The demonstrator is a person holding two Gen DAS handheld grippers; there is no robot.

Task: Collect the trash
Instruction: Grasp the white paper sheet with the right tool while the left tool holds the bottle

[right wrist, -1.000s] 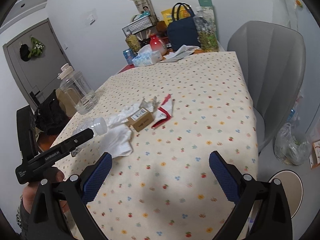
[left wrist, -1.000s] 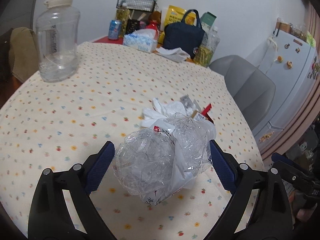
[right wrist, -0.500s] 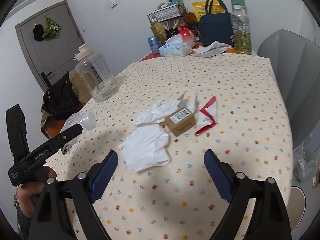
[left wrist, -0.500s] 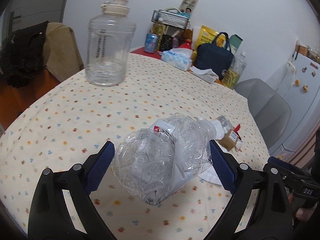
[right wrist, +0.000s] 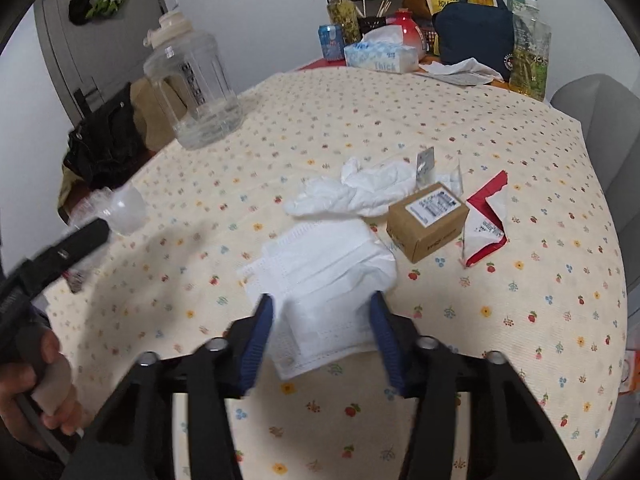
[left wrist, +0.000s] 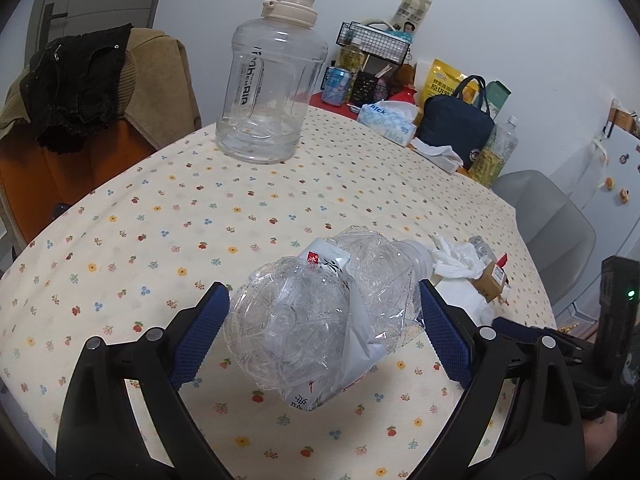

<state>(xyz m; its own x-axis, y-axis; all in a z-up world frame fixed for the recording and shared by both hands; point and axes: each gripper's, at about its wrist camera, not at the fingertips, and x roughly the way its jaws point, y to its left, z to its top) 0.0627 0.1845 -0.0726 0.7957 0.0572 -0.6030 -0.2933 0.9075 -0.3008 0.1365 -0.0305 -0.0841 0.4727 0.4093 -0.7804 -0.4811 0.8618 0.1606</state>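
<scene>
The left gripper [left wrist: 324,328] has its fingers clamped on a crushed clear plastic bottle [left wrist: 320,320], held above the near part of the worktop [left wrist: 168,216]. The right gripper [right wrist: 320,336] is at the next piece: its fingers stand apart on either side of the near end of a white face mask [right wrist: 316,280] lying flat on the cloth. The next move looks to be pressing down and closing on that thin mask. Just beyond lie crumpled white tissue [right wrist: 360,196], a small cardboard box [right wrist: 428,220] and a red-and-white wrapper [right wrist: 486,220]. No bin shows in either view. Whether the right fingertips touch the mask cannot be told, and the right view is slightly blurred.
</scene>
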